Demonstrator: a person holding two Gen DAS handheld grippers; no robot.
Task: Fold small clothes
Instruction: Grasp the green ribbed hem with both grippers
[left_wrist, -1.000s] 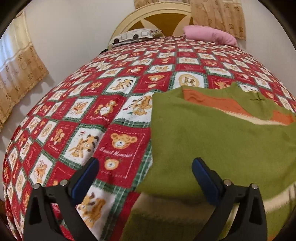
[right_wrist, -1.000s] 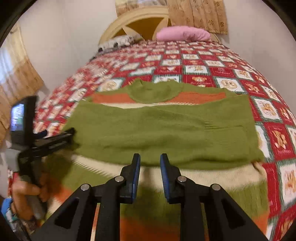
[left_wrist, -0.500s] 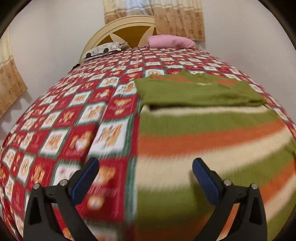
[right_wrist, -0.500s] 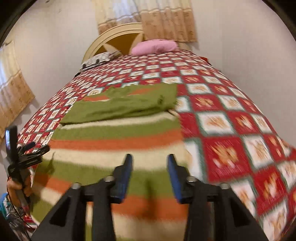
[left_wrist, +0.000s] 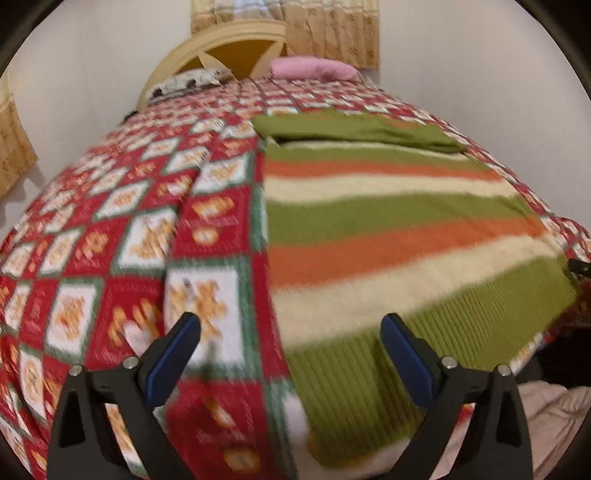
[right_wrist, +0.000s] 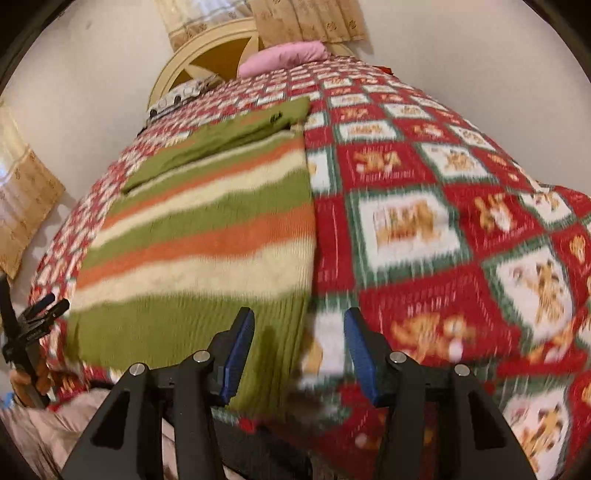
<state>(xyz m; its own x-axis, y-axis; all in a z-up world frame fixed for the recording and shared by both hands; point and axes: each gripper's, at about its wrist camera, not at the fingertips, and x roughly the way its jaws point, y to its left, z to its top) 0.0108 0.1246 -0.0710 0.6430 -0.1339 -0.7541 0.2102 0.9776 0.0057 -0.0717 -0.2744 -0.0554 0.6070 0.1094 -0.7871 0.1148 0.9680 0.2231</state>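
Both my left claw (left_wrist: 290, 349) and right claw (right_wrist: 299, 345) stand open, holding nothing, over the sweater (left_wrist: 388, 229) hem corners at the bed's (left_wrist: 129, 221) foot edge; next, pinch both corners.

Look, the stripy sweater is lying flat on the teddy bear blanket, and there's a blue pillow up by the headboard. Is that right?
Almost. The pillow by the headboard is pink, not blue; the left wrist view shows it clearly, and the right wrist view too. The rest holds: the striped sweater lies flat on the teddy bear blanket.
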